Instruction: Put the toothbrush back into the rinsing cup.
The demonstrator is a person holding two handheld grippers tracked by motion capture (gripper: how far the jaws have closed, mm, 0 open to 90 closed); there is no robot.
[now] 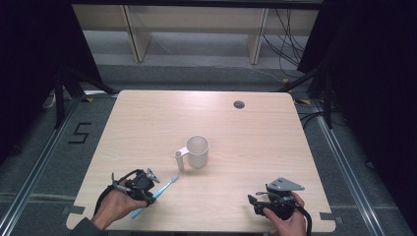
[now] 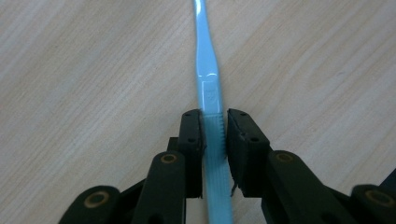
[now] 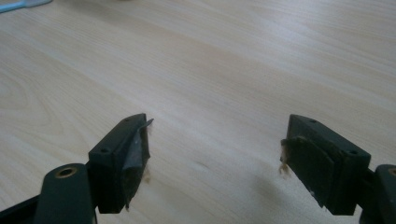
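A light blue toothbrush (image 1: 166,186) lies slanted on the wooden table (image 1: 255,142) near its front left, brush end toward the cup. My left gripper (image 1: 150,189) is shut on its ribbed handle (image 2: 214,140), and both black pads (image 2: 195,133) touch its sides. A white cup (image 1: 198,151) with a handle stands upright at the table's middle, a little beyond the brush end. My right gripper (image 1: 253,200) rests low at the front right, open, with only bare wood between its jaws (image 3: 215,149). The end of the toothbrush (image 3: 21,4) shows far off in the right gripper view.
A small round cable hole (image 1: 239,104) sits near the table's far edge. Beyond the table stand pale shelf legs (image 1: 136,34) and loose cables (image 1: 290,39) on the floor. Dark curtains flank both sides.
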